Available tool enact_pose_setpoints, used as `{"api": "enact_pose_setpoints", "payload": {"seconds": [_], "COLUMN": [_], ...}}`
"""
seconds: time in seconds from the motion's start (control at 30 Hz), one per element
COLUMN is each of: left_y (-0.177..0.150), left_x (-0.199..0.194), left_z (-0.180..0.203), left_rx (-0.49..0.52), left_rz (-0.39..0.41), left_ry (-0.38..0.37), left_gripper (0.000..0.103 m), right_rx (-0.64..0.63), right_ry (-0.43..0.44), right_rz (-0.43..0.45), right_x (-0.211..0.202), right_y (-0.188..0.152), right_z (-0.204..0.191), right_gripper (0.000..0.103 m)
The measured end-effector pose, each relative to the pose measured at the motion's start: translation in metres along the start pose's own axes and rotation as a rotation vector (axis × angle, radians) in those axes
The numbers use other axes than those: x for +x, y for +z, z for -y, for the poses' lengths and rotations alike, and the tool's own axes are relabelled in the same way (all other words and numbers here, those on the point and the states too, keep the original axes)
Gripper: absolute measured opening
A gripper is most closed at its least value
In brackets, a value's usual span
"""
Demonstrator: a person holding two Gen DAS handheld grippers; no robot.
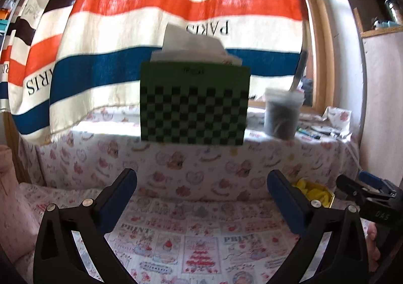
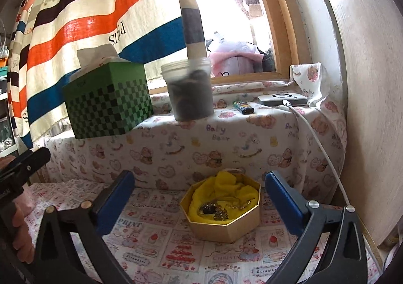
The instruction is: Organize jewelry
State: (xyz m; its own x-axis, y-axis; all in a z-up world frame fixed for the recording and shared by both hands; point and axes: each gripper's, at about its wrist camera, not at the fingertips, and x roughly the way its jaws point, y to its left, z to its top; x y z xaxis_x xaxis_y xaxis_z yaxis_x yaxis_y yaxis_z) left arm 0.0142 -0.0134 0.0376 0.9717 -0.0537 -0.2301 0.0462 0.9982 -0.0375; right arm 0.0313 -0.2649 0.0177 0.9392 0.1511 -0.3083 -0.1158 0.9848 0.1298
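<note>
In the right wrist view a gold octagonal box (image 2: 226, 229) sits on the printed cloth, lined with yellow fabric (image 2: 226, 188). Gold chains and a dark pendant (image 2: 214, 209) lie in it. My right gripper (image 2: 200, 178) is open just in front of the box, which shows in the gap between the fingers, with nothing held. My left gripper (image 1: 201, 178) is open over bare cloth, to the left of the box. In the left wrist view only a yellow corner of the box (image 1: 316, 193) shows behind the right finger.
On a raised ledge behind stand a green checkered tissue box (image 2: 108, 102) and a plastic jar (image 2: 190, 92) of dark contents. A lighter (image 2: 243, 107) and a white device (image 2: 282, 99) with a cable lie to the right. A striped curtain (image 1: 176, 7) hangs behind, with a wall (image 2: 372, 107) on the right.
</note>
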Motion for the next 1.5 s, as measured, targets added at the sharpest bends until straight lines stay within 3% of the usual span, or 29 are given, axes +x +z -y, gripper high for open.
{"api": "enact_pose_setpoints", "payload": {"seconds": [0.27, 0.53, 1.0, 1.5], "left_y": [-0.019, -0.031, -0.030, -0.031], "left_x": [0.013, 0.022, 0.019, 0.021], "left_z": [0.003, 0.007, 0.006, 0.005], "left_rx": [0.020, 0.044, 0.037, 0.046], "left_rz": [-0.066, -0.082, -0.064, -0.078], "left_ry": [0.015, 0.049, 0.103, 0.107], "left_gripper": [0.103, 0.103, 0.103, 0.103], "right_rx": [-0.044, -0.037, -0.068, -0.081], "right_ry": [-0.036, -0.049, -0.069, -0.096], "right_rz": [0.020, -0.002, -0.001, -0.002], "right_x": [0.003, 0.008, 0.008, 0.008], "right_y": [-0.011, -0.010, -0.012, -0.012], "right_z": [-0.004, -0.002, -0.008, -0.008], "right_gripper": [0.103, 0.103, 0.103, 0.103]}}
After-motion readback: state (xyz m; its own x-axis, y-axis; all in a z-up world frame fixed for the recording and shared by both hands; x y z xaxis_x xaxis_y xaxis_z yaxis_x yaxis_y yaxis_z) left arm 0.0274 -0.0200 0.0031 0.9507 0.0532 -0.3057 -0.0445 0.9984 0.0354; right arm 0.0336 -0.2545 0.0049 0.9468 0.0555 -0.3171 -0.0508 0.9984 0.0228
